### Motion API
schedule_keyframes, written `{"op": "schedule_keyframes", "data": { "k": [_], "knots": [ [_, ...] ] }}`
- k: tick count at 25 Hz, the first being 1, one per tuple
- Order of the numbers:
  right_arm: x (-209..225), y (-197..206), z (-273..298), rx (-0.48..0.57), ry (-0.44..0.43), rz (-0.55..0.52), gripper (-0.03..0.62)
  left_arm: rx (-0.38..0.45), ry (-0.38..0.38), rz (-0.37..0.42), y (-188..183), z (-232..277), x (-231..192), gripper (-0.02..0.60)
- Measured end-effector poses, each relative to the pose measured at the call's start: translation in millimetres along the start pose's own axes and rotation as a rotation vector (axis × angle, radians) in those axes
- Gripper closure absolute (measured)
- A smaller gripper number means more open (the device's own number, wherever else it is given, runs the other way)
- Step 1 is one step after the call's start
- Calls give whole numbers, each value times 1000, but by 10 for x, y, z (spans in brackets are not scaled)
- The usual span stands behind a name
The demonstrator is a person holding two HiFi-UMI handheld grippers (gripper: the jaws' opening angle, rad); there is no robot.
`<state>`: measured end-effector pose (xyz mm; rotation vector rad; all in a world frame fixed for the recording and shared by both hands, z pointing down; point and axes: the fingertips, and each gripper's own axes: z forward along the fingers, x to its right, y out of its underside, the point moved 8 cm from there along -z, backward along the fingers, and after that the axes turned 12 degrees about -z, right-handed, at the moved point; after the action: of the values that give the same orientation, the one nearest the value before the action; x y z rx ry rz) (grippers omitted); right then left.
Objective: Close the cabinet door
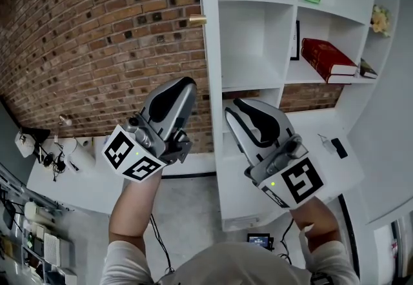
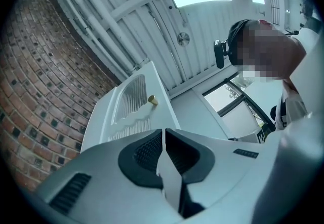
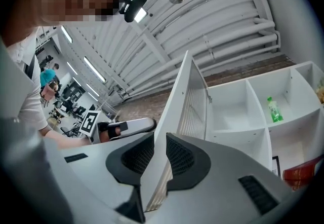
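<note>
The cabinet door (image 1: pixel 208 51) is standing open, edge-on at centre frame; the right gripper (image 3: pixel 156 139), jaws partway apart, is straddling its free edge, likely to swing it shut; the left gripper (image 2: pixel 163 133), jaws nearly together and empty, is hovering on the door's brick-wall side.

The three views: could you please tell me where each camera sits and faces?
Head view: on the head, looking down at the cabinet door; left gripper, right gripper, forearms show.
Left gripper view: on the left gripper, facing up the door's knob side; its jaws show.
Right gripper view: on the right gripper, facing door edge and shelves; jaws show.
Shared: the door.
</note>
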<state>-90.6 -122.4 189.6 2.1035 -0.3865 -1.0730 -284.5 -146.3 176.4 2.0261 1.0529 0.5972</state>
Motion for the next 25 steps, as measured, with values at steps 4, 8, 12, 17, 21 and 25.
{"op": "schedule_keyframes", "data": {
  "k": [4, 8, 12, 17, 21, 25],
  "knots": [
    [31, -115, 82, 24, -1, -34, 519, 18, 27, 21, -190, 199, -54, 569],
    [64, -213, 165, 42, -6, -67, 519, 39, 47, 31, -362, 367, -84, 540],
    [94, -273, 187, 57, -11, -90, 519, 63, 54, 26, -478, 526, -123, 497],
    [82, -332, 196, 48, -21, -88, 519, 75, 77, -6, -591, 661, -187, 480],
    [81, -353, 249, 37, -21, -95, 519, 74, 111, -43, -656, 737, -253, 480],
    [59, -371, 303, 28, -12, -102, 519, 58, 159, -74, -662, 794, -305, 480]
  ]
}}
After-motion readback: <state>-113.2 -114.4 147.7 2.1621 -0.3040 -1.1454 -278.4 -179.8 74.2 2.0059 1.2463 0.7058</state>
